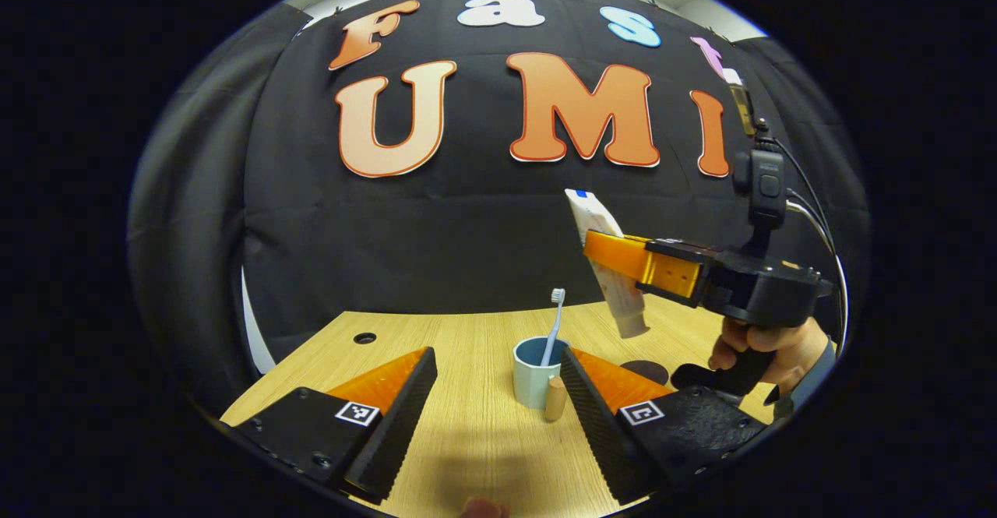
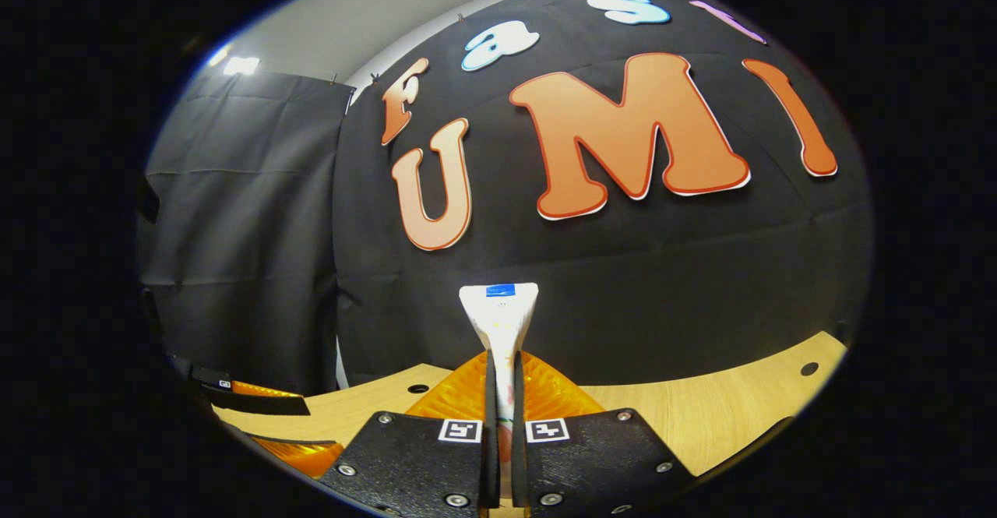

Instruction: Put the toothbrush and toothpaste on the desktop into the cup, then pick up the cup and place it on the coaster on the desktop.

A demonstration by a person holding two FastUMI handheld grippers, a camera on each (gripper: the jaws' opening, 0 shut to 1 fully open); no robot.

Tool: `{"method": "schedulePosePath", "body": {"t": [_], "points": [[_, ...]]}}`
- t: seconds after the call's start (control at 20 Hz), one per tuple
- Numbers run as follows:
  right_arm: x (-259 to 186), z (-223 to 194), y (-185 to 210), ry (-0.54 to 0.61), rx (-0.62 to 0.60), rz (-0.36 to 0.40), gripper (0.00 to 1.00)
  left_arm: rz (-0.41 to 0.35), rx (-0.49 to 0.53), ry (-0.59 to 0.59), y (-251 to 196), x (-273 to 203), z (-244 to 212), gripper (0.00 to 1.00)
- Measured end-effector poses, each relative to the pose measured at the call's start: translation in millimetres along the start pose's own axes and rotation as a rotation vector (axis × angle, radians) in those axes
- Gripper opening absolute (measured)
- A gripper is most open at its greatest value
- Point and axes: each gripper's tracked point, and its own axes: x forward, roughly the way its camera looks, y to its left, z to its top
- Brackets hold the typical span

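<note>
The toothbrush (image 1: pixel 554 323) already stands in the cup (image 1: pixel 536 374), at the lower middle of the left gripper view, so the step in hand is the toothpaste (image 1: pixel 610 265). The right gripper (image 2: pixel 500 393) is clamped on the tube and holds it in the air, right of the cup and above it, cap end down. The left gripper (image 1: pixel 498 393) is spread wide, with nothing between its fingers, close before the cup. Next, the tube must come over the cup mouth and go down beside the brush. The dark round patch right of the cup is perhaps the coaster (image 1: pixel 645 370).
</note>
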Motion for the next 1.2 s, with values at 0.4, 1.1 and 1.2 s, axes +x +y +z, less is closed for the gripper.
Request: {"method": "schedulePosePath", "body": {"t": [0.4,1.1,1.2], "points": [[51.6,-31.2,18.4,0.011,0.011,0.045,0.06,0.038,-0.012,-0.009,19.8,-11.0,-2.7,0.96],[82.1,-86.0,11.4,0.099,0.002,0.032,0.09,0.085,-0.035,0.063,42.0,-6.1,-35.4,0.96],[77.0,-89.5,8.3,0.119,-0.021,0.021,0.11,0.087,-0.046,0.079,40.0,-3.2,-38.5,0.96]]}}
